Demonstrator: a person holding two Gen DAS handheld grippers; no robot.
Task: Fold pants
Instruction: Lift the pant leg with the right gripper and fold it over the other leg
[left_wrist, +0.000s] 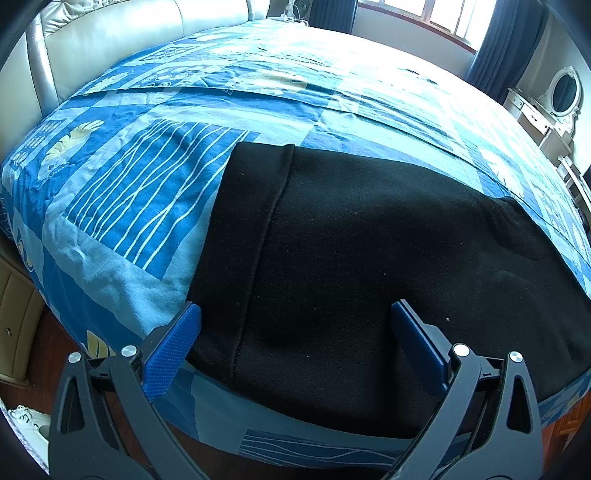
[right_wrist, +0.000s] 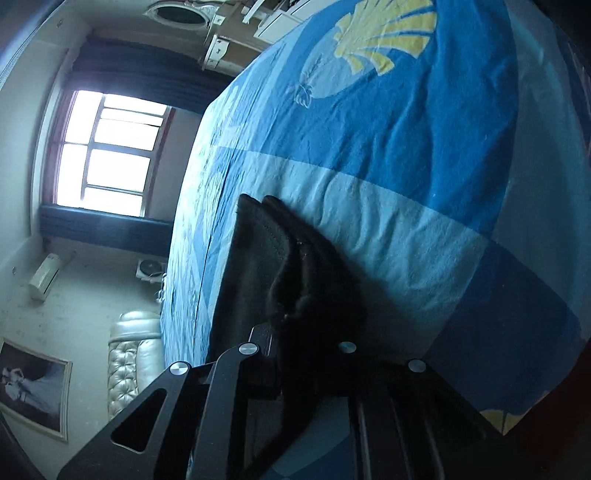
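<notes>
The black pants (left_wrist: 369, 266) are spread flat near the bed's (left_wrist: 147, 206) front edge. The left hand-held gripper (left_wrist: 295, 314) is held open above them; the right hand-held gripper (right_wrist: 295, 332) is clamped on a bunched pants edge.

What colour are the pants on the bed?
The pants are plain black, lying on the blue patterned bedspread. The left wrist view shows them best.
</notes>
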